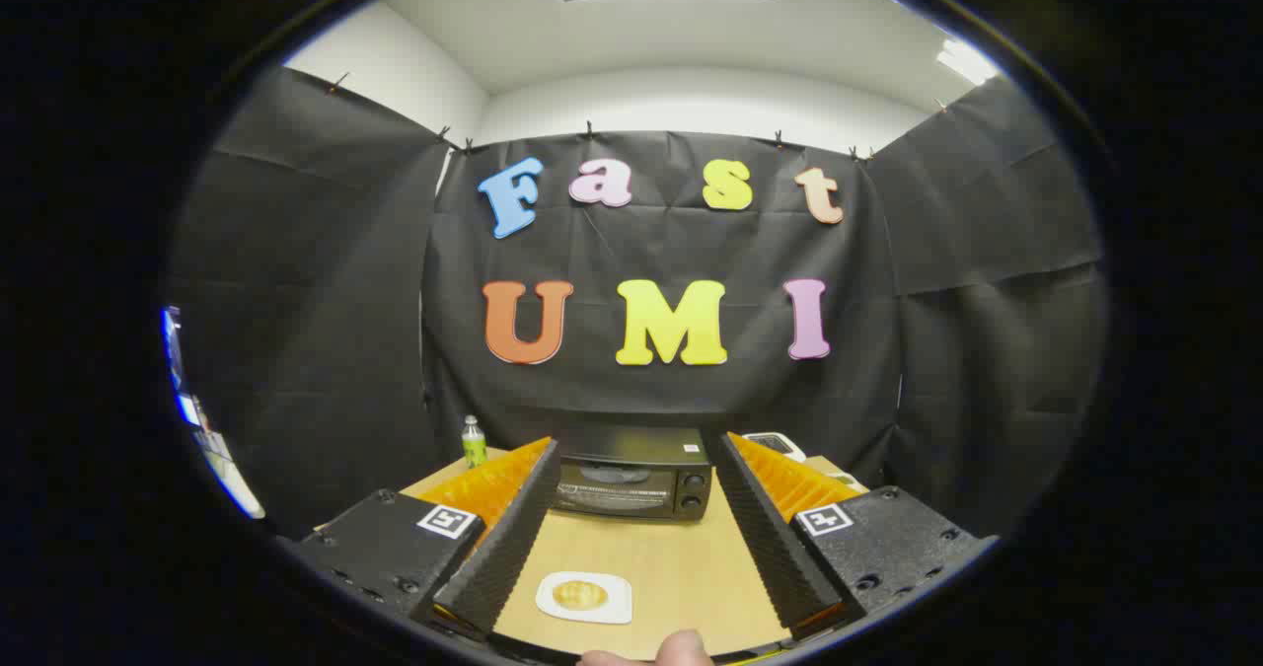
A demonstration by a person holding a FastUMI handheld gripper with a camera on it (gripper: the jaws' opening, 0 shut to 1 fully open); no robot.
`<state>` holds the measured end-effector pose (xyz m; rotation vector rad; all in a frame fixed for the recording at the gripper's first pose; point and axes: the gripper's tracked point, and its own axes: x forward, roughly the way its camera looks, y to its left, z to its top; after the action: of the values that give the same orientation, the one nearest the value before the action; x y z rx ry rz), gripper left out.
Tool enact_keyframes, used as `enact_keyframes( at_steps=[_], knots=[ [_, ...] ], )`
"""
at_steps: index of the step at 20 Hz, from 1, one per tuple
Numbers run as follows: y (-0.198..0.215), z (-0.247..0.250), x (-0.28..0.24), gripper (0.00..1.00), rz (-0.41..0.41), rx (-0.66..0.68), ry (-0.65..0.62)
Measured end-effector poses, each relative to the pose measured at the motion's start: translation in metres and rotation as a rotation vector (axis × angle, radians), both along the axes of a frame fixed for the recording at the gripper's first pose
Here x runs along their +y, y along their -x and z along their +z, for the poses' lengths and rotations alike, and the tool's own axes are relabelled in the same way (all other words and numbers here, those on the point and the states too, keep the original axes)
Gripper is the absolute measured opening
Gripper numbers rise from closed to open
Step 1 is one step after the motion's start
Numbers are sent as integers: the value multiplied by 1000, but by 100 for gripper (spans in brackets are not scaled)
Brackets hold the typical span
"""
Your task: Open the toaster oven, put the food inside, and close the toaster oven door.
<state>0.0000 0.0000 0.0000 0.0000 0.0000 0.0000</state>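
Toaster oven (pixel 634 485) at lower centre, door shut and facing camera, long axis left-right, at bench (pixel 681 572) far edge. Food on white plate (pixel 584 597) nearer, between the fingers. Hand-held gripper (pixel 631 449) spread wide, holding nothing. Green bottle (pixel 475 441) left of oven.

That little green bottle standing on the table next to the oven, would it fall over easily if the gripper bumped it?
Probably yes. The green bottle stands upright, tall and narrow, so a sideways nudge would likely tip it, and it might then roll. It looks small, so likely light. The open gripper is nowhere near it; the toaster oven lies ahead.
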Motion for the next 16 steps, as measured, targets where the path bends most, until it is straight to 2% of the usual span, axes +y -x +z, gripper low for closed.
enact_keyframes(
  at_steps=[16],
  knots=[
    [-11,-14,2,100,4,40,-12]
  ],
)
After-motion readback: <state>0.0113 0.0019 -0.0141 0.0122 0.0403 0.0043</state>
